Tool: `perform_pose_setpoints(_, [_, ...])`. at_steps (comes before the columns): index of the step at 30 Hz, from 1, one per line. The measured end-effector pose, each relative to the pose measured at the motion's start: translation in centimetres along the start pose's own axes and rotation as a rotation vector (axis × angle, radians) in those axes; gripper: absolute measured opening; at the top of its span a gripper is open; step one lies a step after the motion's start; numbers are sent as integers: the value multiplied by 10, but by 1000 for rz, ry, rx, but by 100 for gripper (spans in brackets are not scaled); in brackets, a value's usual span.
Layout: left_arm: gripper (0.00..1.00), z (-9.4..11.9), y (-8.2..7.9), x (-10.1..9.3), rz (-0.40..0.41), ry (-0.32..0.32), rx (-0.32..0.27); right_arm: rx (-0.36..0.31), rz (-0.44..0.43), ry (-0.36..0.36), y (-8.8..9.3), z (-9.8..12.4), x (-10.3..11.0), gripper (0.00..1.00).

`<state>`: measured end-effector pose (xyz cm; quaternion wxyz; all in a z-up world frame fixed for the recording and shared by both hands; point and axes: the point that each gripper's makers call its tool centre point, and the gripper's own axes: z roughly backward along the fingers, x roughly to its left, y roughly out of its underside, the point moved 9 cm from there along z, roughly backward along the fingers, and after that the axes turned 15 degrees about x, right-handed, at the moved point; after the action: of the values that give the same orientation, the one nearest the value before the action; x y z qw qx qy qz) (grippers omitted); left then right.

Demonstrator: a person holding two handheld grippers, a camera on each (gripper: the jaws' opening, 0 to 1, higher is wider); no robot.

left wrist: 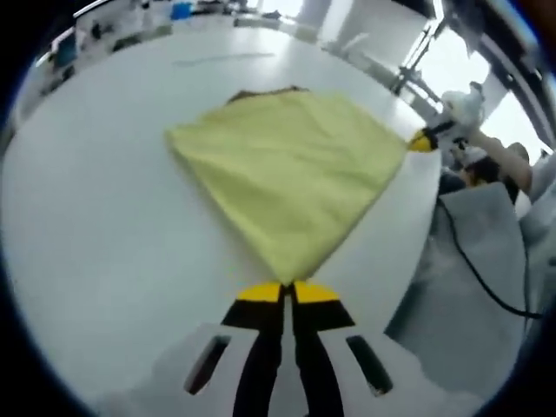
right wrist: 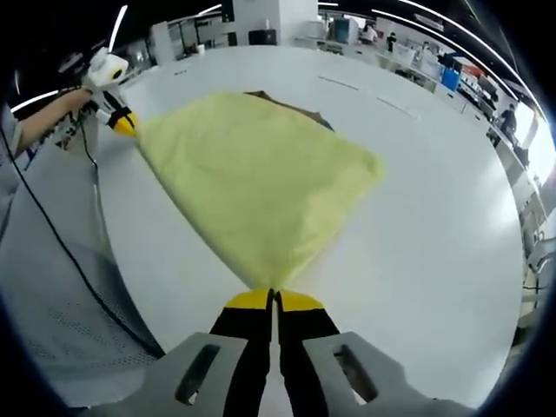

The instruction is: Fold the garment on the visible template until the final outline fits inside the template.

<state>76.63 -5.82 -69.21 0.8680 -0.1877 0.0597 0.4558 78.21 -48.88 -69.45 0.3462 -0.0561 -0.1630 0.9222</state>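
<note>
You are pinching one corner of the yellow cloth (left wrist: 291,169) in each gripper (left wrist: 287,291) (right wrist: 274,298); uneven pulling risks dragging it off the brown template (right wrist: 291,106) beneath.

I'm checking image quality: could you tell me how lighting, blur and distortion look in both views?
Left gripper view: fisheye bends the white table; window glare washes out the upper right; yellow cloth sharp. Right gripper view: even light, the cloth slightly soft, table edge curved.

White table (right wrist: 434,217), cluttered benches (right wrist: 434,61) behind (bright ceiling strip lights (right wrist: 117,26))
</note>
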Motion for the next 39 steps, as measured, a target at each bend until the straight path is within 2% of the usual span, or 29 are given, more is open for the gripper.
perform_pose_setpoints(9, [0,-7,1,2,35,-5,54,23,13,11,2,-5,1,2])
perform_pose_setpoints(13, [0,-7,2,2,35,-7,54,30,38,31,2,-6,1,2])
perform_pose_setpoints(23, [0,-7,5,4,65,15,33,17,23,25,3,-5,1,2])
perform_pose_setpoints(26, [0,-5,7,3,-6,-23,25,25,43,26,4,-5,2,5])
perform_pose_setpoints(28, [0,-3,11,2,-29,-68,59,79,66,48,8,-6,2,10])
perform_pose_setpoints(29, [0,-3,12,3,-41,-88,59,41,83,50,6,-5,4,11])
perform_pose_setpoints(31, [7,4,13,-2,-39,-105,38,54,58,49,8,-1,7,15])
perform_pose_setpoints(33, [11,12,11,-8,-40,-103,-13,36,51,46,7,4,12,16])
perform_pose_setpoints(34, [12,14,11,-9,-41,-102,-19,31,50,47,6,5,13,17])
perform_pose_setpoints(36, [19,24,7,-15,-67,-132,-66,11,52,56,2,13,18,20])
perform_pose_setpoints(39, [27,35,5,-25,-76,-138,-89,-14,50,62,-4,23,22,27])
